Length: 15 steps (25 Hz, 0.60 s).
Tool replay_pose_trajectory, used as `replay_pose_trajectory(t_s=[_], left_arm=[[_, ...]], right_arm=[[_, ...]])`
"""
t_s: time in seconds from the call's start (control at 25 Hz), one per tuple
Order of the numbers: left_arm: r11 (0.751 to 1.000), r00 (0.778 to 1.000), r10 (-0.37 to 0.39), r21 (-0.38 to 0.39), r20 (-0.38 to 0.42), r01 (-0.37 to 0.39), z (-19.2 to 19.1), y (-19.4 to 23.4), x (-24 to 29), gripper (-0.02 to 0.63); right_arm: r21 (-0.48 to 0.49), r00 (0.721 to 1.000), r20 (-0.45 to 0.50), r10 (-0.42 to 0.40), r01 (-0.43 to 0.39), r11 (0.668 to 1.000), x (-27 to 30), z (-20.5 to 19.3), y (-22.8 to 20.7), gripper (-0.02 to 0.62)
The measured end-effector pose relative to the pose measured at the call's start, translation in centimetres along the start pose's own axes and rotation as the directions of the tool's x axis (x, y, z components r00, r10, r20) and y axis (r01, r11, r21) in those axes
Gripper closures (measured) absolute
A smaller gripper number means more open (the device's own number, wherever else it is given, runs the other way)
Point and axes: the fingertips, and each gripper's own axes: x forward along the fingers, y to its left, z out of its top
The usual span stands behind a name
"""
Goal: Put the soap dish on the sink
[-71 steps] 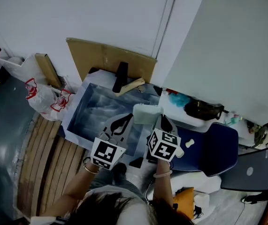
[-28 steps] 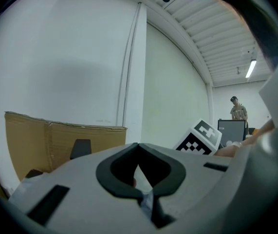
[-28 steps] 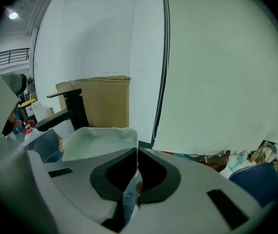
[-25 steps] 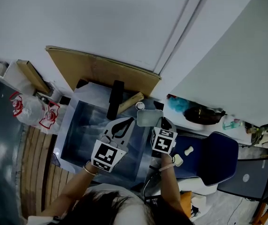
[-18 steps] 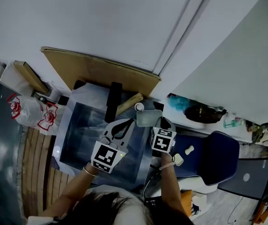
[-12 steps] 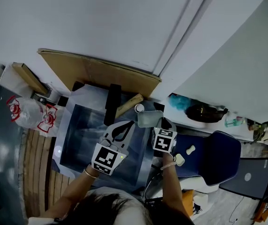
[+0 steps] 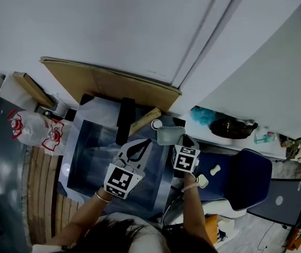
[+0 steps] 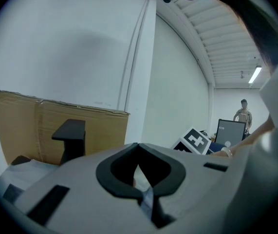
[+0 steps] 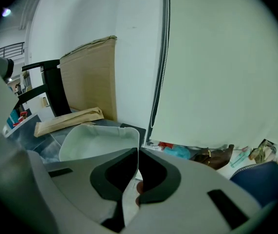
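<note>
**Soap dish pinched by the right tongs at the sink's far right corner**

Soap dish, a pale tub with rounded corners, sits at the middle of the head view, just above the right gripper and its marker cube. In the right gripper view the dish spreads to the left of the right gripper, whose jaws are nearly together and pinch the dish's near right wall between them. The dish lies over the right rear edge of the steel sink; whether it rests on the rim or hangs just above it cannot be told.

The left gripper lies to the lower left of the dish, over the basin and apart from the dish. In its own view the left gripper has its jaws closed tip to tip, with nothing between them.

Red print marks a plastic bag at the left of the frame, too small to read.
</note>
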Motion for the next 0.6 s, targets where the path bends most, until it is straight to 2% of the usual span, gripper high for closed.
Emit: replay_pose_trajectory(t_s=[0.44,0.6], left_arm=[[1.0,1.0,-0.002,-0.007,-0.005,0.002,-0.39,-0.2,0.27,0.603],[1.0,1.0,-0.003,-0.005,-0.004,0.003,-0.19,-0.39,0.03,0.603]], right_arm=[[-0.031,1.0,0.002,0.0,0.0,1.0,0.46,-0.16,0.23,0.563],[-0.043,1.0,0.009,0.003,-0.002,0.999,0.27,-0.1,0.37,0.537]])
